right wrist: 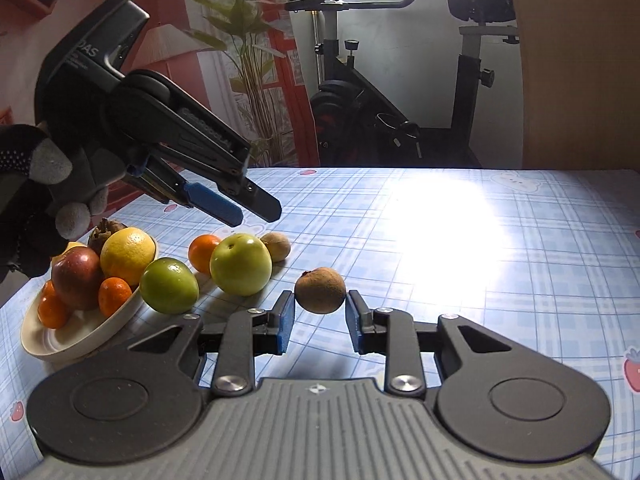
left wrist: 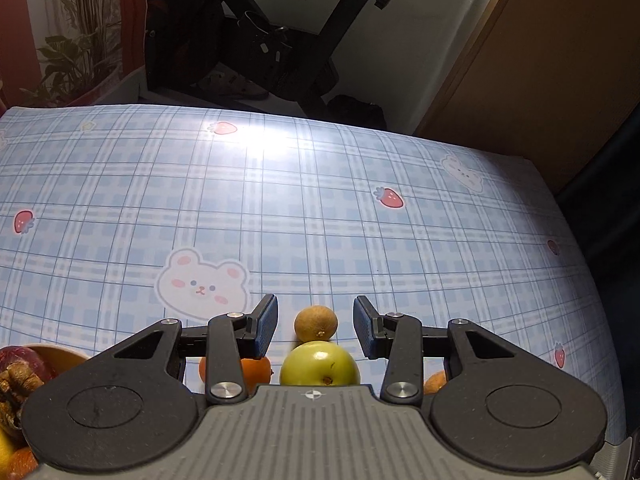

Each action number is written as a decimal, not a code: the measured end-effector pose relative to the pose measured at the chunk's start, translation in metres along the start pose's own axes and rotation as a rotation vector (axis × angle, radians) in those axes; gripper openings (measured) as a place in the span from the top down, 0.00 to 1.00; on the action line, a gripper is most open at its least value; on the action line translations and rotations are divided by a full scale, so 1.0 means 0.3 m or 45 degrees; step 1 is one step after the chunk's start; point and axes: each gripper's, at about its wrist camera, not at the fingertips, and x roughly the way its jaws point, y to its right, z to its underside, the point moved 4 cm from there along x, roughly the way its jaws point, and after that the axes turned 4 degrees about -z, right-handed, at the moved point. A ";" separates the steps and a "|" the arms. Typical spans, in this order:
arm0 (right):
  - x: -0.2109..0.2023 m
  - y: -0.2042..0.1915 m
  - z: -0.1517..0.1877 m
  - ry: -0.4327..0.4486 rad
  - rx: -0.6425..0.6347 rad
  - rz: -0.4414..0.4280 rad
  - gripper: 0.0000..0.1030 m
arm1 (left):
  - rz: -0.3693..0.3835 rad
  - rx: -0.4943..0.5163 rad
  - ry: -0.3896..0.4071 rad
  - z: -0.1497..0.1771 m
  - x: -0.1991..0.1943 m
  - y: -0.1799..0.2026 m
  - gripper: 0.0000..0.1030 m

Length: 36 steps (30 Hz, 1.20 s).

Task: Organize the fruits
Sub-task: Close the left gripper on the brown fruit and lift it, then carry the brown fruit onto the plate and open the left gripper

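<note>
Fruits were on the blue checked tablecloth (right wrist: 440,240) and in a white bowl (right wrist: 60,344) to my left. My right gripper (right wrist: 320,312) was clamped on a small brown fruit (right wrist: 320,290), its blue pads pressing both sides, and the fruit was off the cloth. My left gripper (left wrist: 315,322) had its jaws partly apart with nothing in them. It hung over a yellow-green apple (left wrist: 319,364), and a small tan fruit (left wrist: 315,323) lay just past that. An orange (left wrist: 256,370) sat beside the apple.
</note>
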 end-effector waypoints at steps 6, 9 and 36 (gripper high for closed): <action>-0.001 0.007 -0.003 0.008 0.022 -0.005 0.71 | -0.028 0.016 -0.063 0.015 0.049 0.013 0.58; -0.002 0.007 -0.007 0.010 0.023 -0.011 0.71 | -0.049 0.020 -0.076 0.012 0.068 0.016 0.63; -0.030 -0.125 0.003 0.000 -0.038 -0.045 0.71 | 0.010 0.021 0.202 0.196 -0.438 -0.126 0.72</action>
